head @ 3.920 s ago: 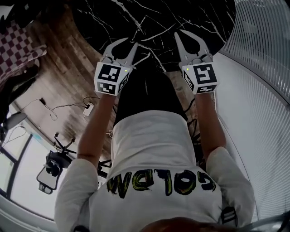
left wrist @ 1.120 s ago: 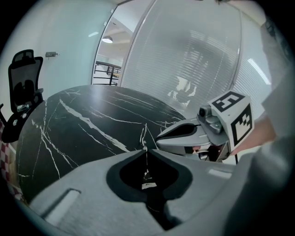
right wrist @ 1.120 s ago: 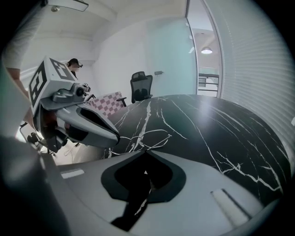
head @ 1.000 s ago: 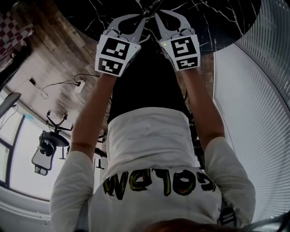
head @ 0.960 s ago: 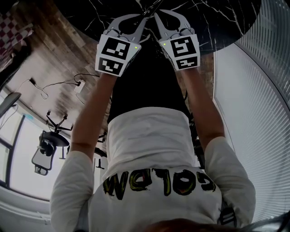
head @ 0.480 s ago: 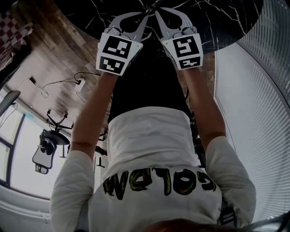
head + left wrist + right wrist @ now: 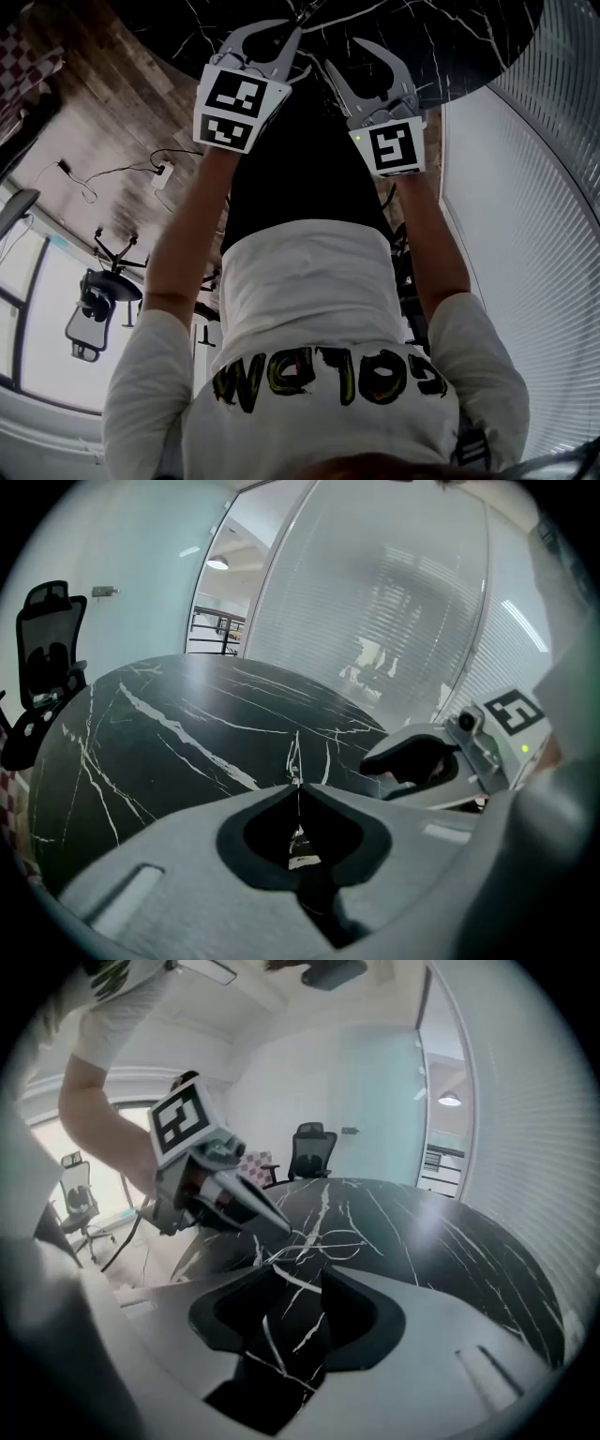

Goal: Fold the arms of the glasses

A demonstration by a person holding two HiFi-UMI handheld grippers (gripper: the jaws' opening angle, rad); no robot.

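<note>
Two hand-held grippers (image 7: pixel 296 37) (image 7: pixel 341 52) — one pair of glasses (image 7: pixel 314 1241), one table (image 7: pixel 450 47).

White short-sleeve tee (image 7: pixel 309 300), yellow-black lettering (image 7: pixel 328 375) (upside down from head view). Grey curved jaws, black-white marker cubes (image 7: pixel 234 111) on left gripper (image 7: pixel 296 34), right gripper (image 7: pixel 345 54).

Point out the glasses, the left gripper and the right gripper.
glasses (image 7: pixel 328 1244), right gripper view, thin frame.
left gripper (image 7: pixel 298 787), left gripper view, between tips shut on glasses.
right gripper (image 7: pixel 297 1269), right gripper view, empty gap between opening jaws.
</note>
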